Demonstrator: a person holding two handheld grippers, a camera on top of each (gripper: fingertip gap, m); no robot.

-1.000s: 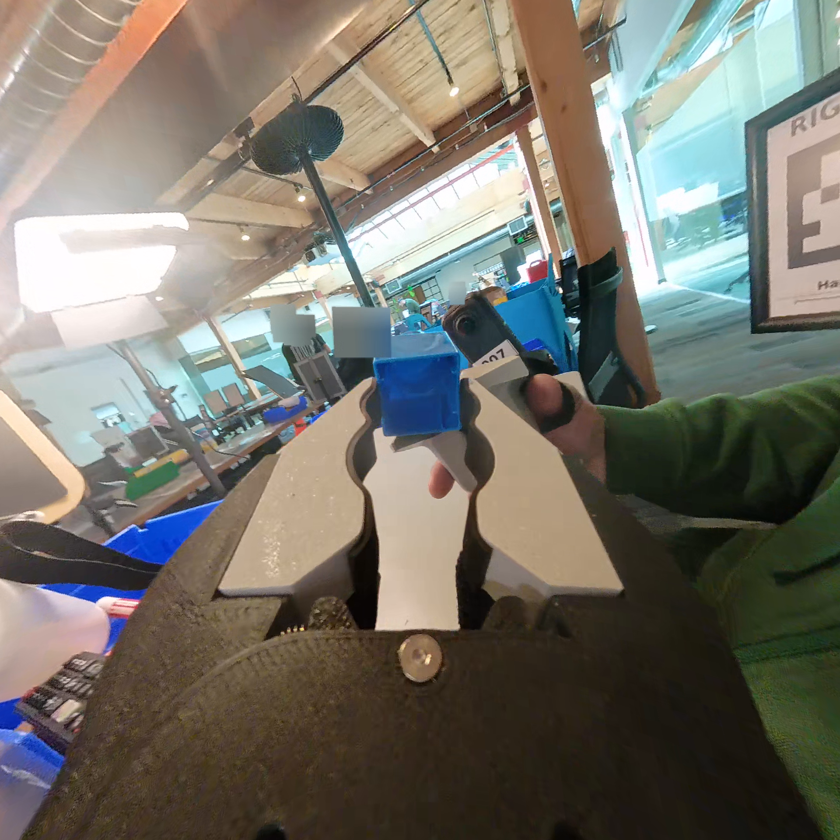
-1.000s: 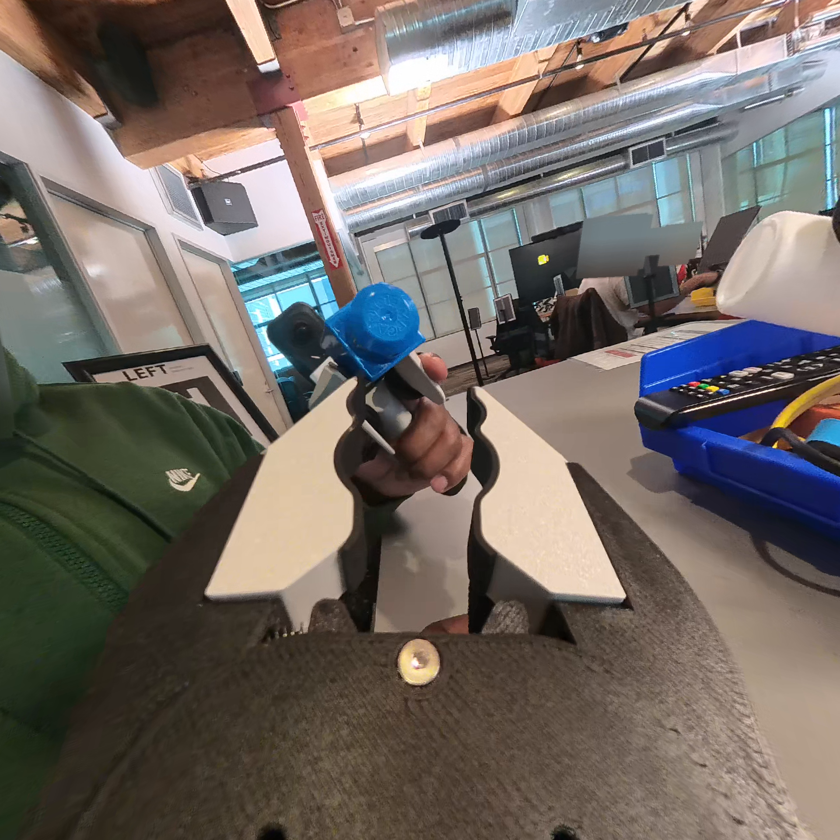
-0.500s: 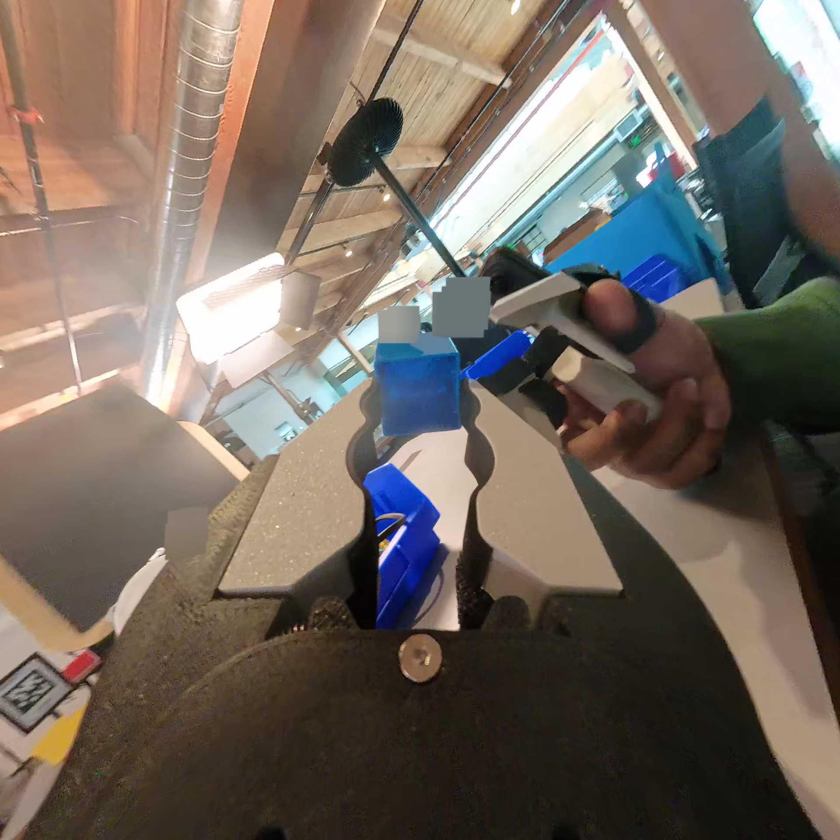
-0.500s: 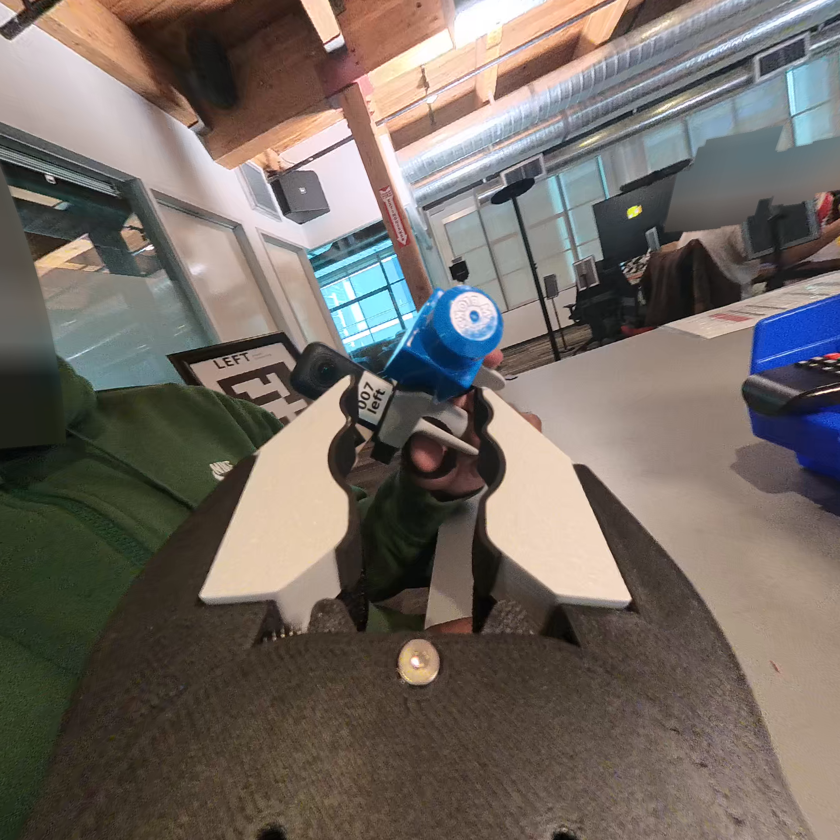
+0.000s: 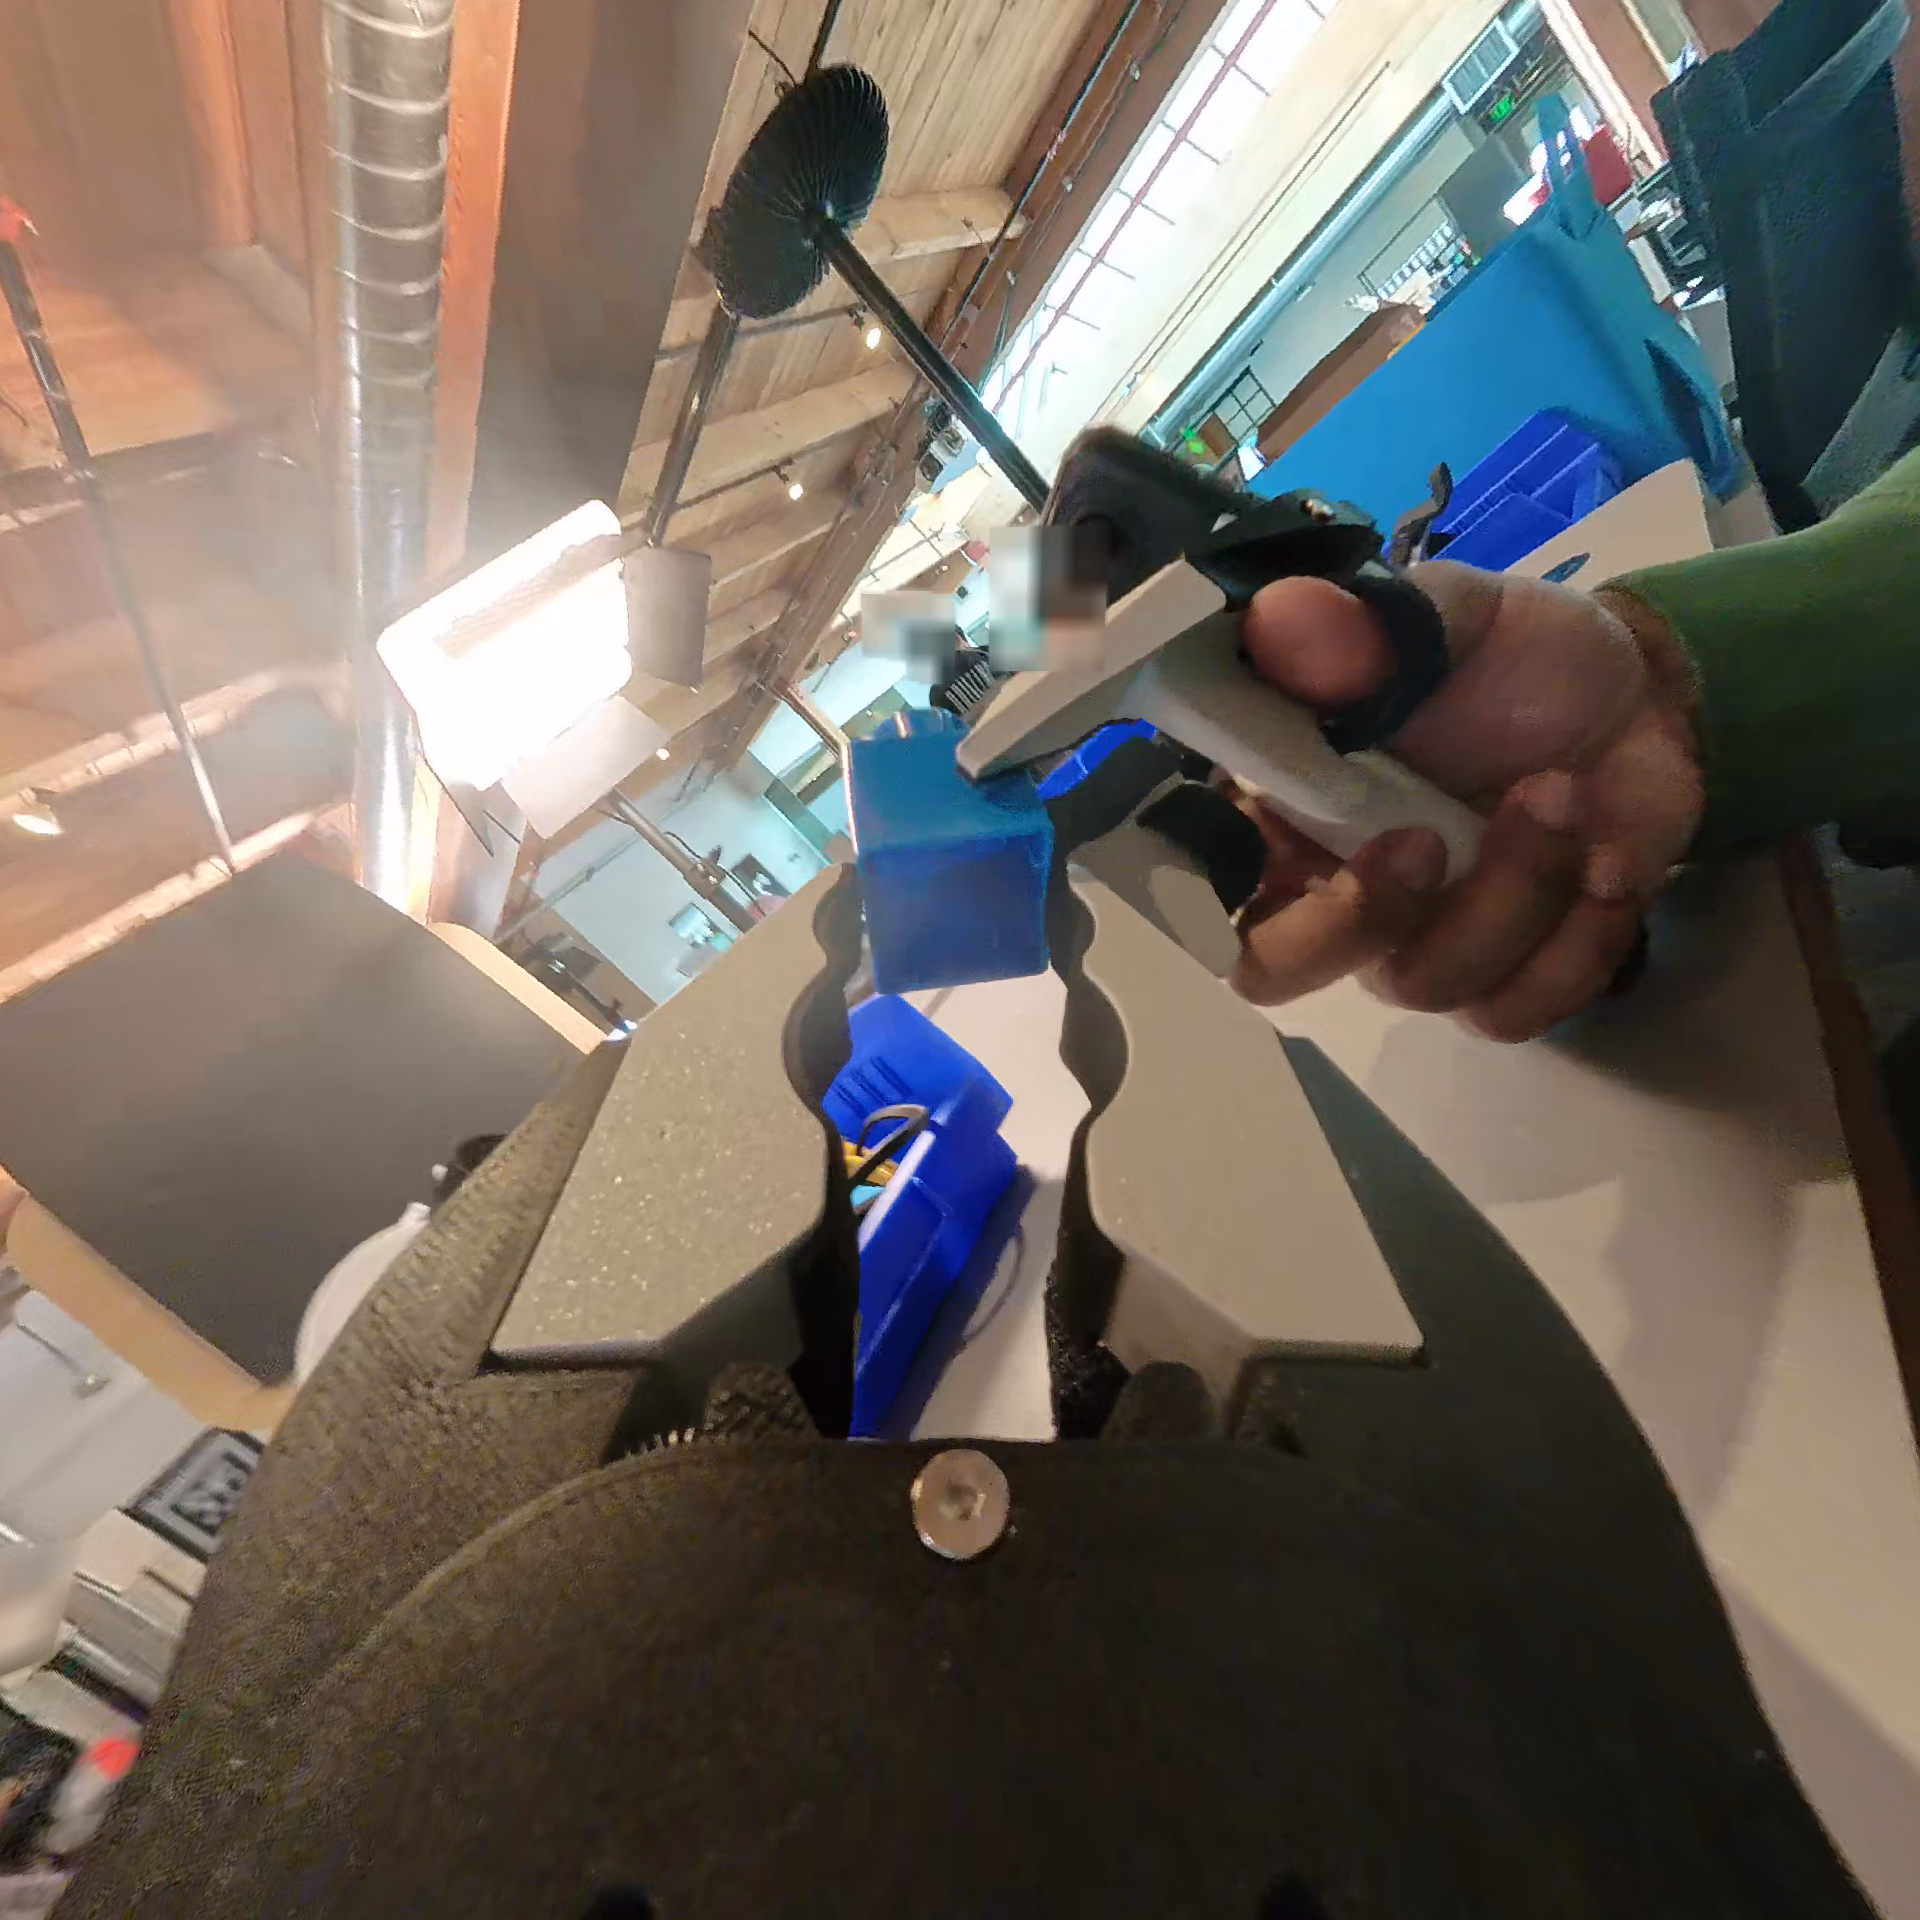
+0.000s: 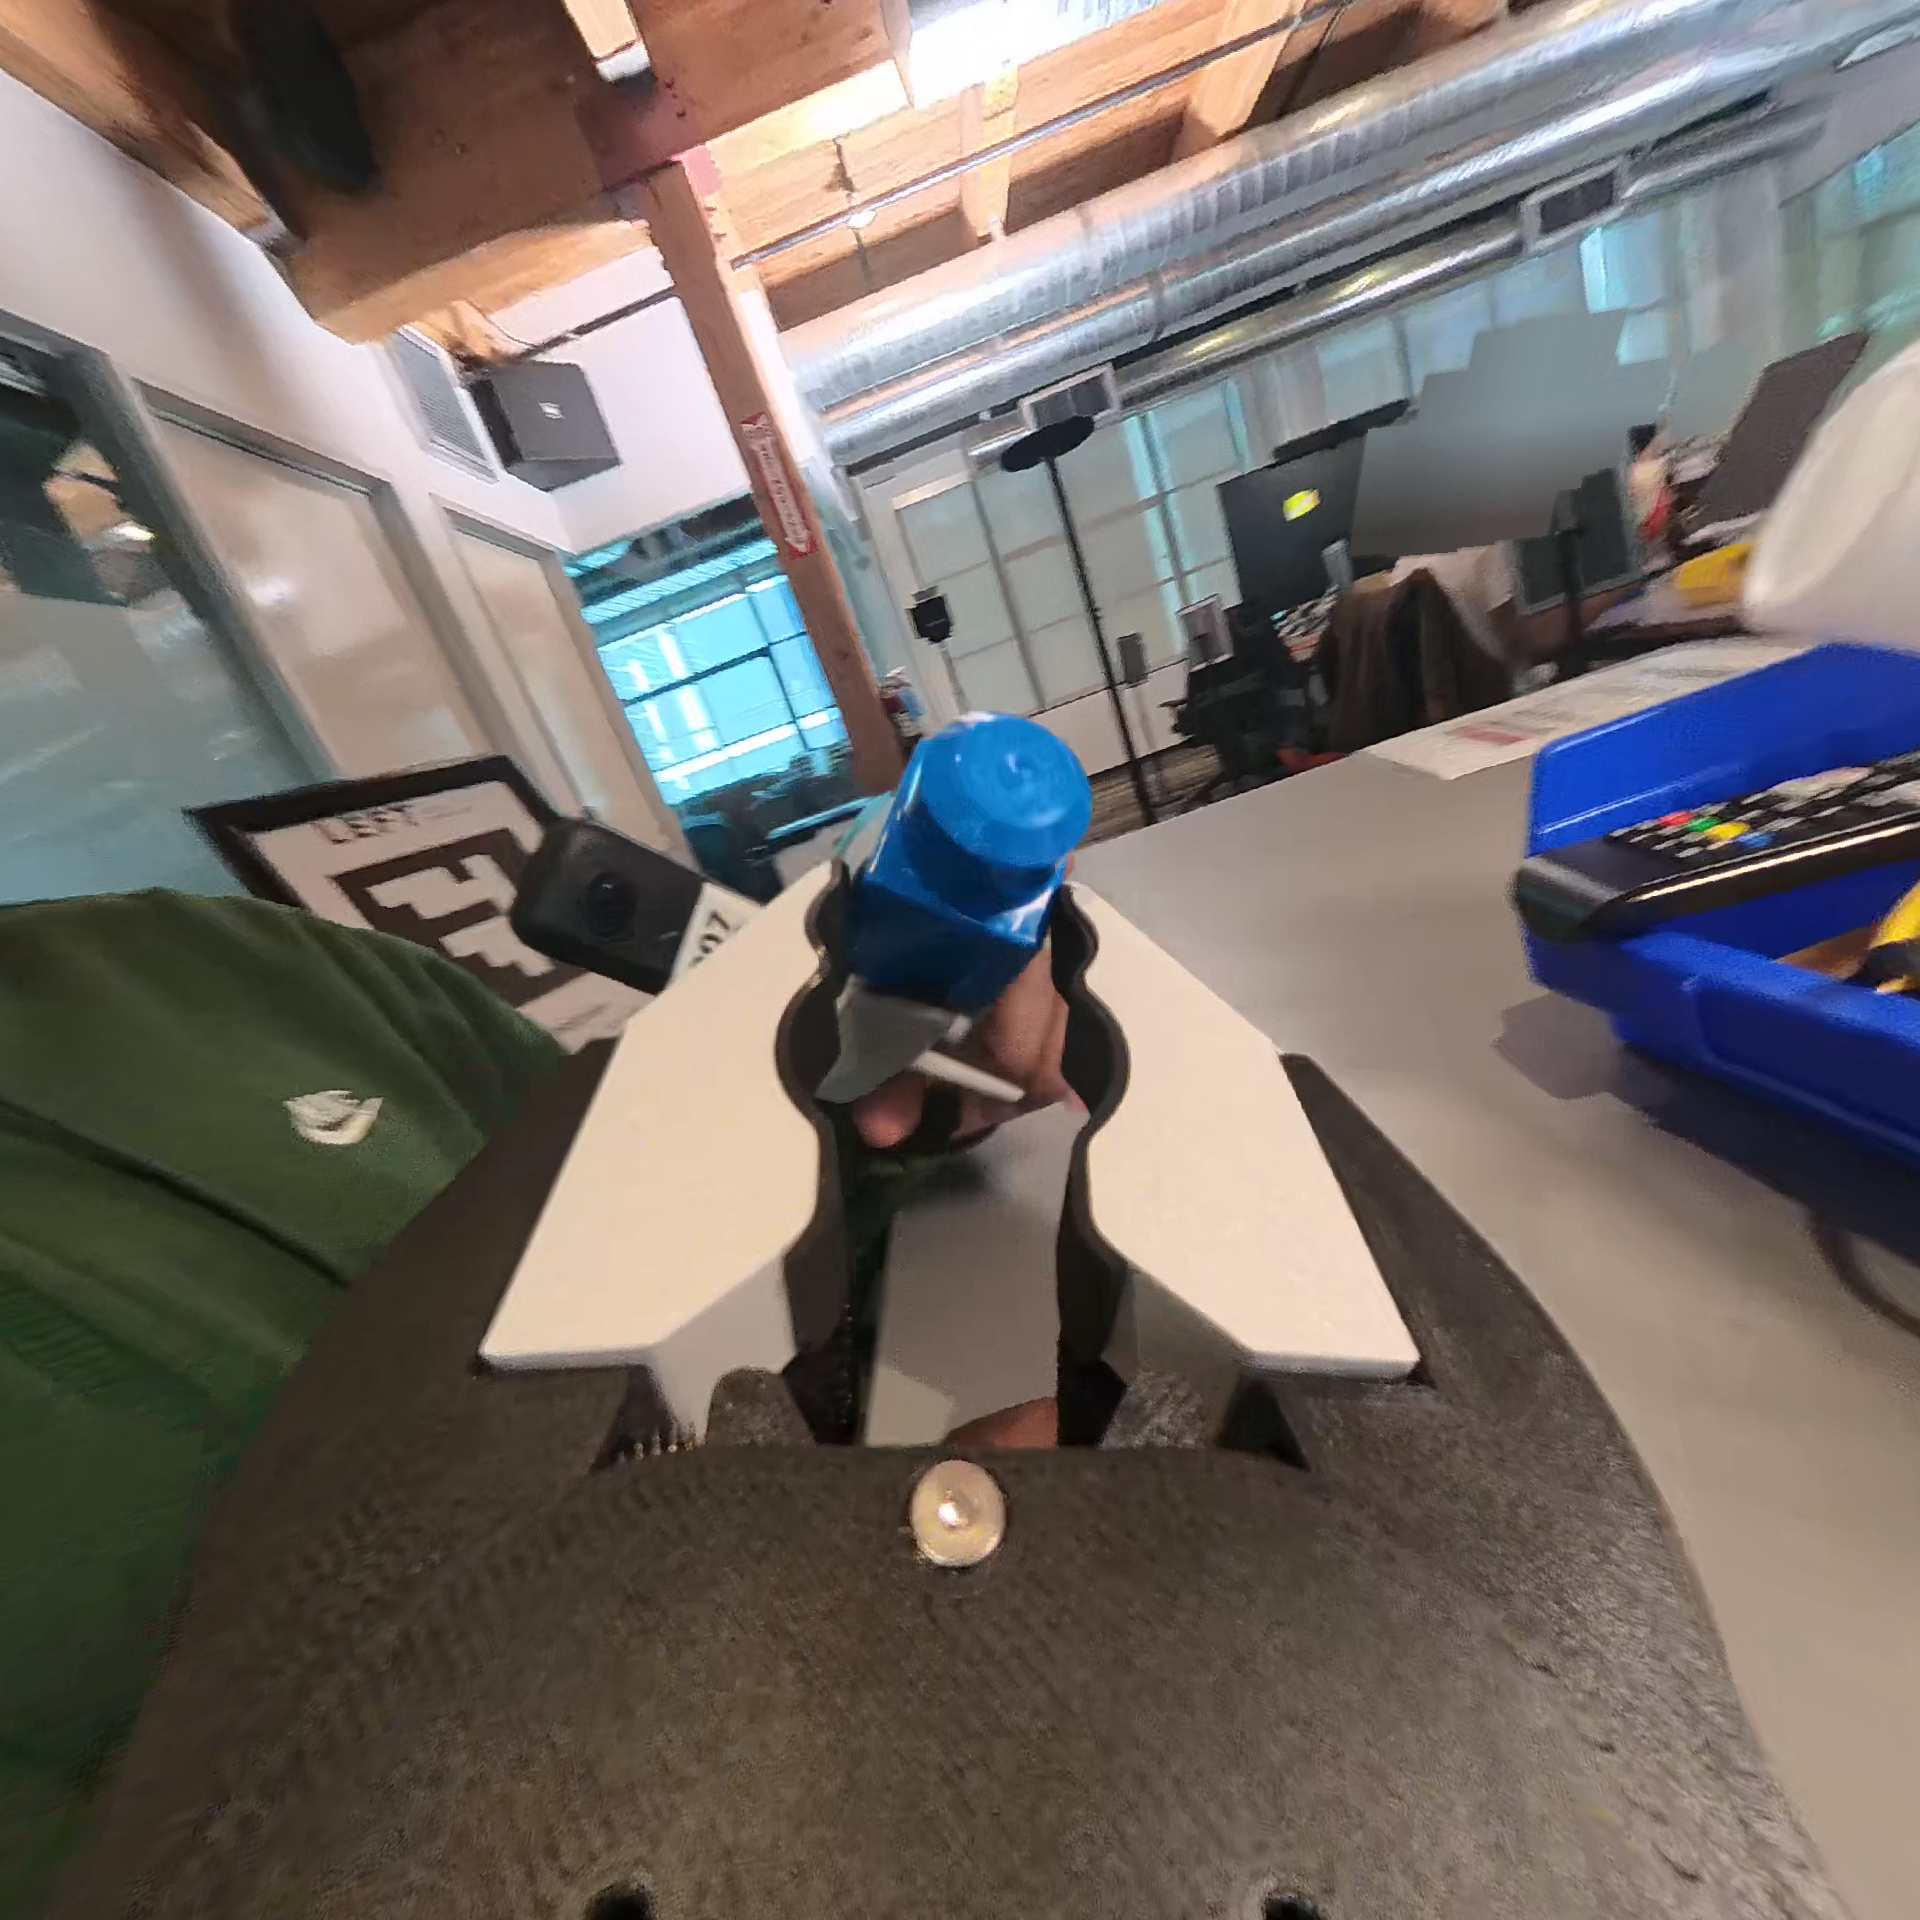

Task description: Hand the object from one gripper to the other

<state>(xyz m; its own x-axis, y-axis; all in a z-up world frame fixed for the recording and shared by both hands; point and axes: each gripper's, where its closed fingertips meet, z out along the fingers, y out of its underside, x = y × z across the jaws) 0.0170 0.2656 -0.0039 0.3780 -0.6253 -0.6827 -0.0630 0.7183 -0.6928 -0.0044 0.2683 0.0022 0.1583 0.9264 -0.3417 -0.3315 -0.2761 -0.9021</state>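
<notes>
The left gripper (image 5: 951, 925) pinches a blue bottle (image 5: 954, 899) at its fingertips; the right gripper (image 6: 945, 914) brackets its cap end (fingers spread, contact unclear); releasing early would drop it onto the worktop (image 6: 1299, 966).

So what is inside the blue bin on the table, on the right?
In the blue bin a black remote control with coloured buttons lies across the top. A yellow item shows under it. The bin's wall hides everything deeper inside.
</notes>
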